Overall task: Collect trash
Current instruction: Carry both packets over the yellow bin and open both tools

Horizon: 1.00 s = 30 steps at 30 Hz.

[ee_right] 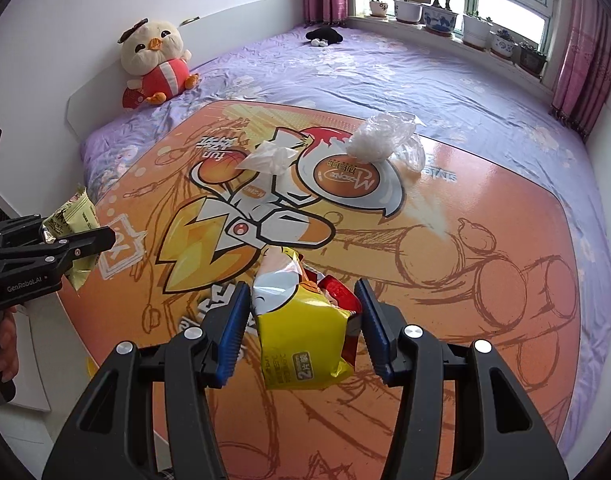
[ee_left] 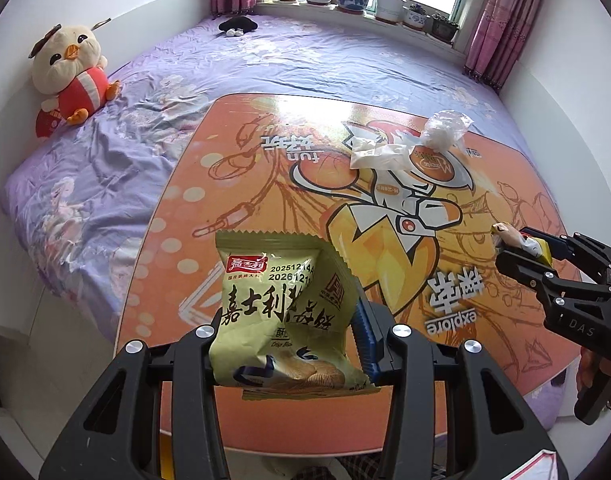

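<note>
Left tongs (ee_left: 289,344) pinching green snack packet (ee_left: 281,312); right tongs (ee_right: 301,332) pinching yellow wrapper (ee_right: 301,336). Both above orange table (ee_right: 485,200); clear plastic bag (ee_right: 379,136) lies farther back.

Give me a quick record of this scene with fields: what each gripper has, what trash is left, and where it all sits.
left gripper: shut on green snack packet
right gripper: shut on yellow wrapper
trash left: white crumpled bag, clear plastic bag
surface: orange table on the purple bed
nearby: plush chick by the wall
</note>
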{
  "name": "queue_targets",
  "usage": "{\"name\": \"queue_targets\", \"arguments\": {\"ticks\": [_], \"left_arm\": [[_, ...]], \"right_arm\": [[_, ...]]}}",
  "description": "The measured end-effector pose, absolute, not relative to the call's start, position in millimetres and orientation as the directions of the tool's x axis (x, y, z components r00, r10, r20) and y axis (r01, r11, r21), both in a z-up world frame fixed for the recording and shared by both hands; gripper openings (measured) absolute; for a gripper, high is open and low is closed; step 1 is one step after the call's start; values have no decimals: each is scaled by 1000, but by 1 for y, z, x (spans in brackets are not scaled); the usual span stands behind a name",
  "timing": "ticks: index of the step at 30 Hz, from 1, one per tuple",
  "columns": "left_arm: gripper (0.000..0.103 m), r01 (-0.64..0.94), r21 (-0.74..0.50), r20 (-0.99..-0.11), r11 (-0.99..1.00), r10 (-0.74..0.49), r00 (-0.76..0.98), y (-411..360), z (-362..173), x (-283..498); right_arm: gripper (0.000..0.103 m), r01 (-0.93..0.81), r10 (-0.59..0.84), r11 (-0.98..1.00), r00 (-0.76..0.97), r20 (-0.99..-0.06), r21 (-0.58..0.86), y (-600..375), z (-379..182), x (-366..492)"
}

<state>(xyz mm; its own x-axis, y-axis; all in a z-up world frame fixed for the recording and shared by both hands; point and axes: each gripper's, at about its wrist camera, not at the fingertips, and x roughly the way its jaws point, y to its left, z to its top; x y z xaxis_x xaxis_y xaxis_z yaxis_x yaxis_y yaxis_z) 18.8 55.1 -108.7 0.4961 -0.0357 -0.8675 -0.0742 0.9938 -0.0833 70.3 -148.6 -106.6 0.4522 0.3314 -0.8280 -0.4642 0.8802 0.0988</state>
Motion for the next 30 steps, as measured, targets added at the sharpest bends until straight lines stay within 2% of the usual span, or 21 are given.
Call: {"name": "queue_targets", "arguments": {"ticks": [15,22,30], "left_arm": [[44,-218,-65,-857,974,57,512,138,-100,-121],[44,-349,-76,-878,934,103,467,185,-119,-185],[44,-496,-105,-909,862,120,400,238,-157,-250]], "right_arm": [[55,-696,488,709,370,-791,112,-48,-72,-42],[55,-823,571,550,244,-784,145,17,-73,-85],[55,-925,587,331,47,-808,186,98,-102,-125]]}}
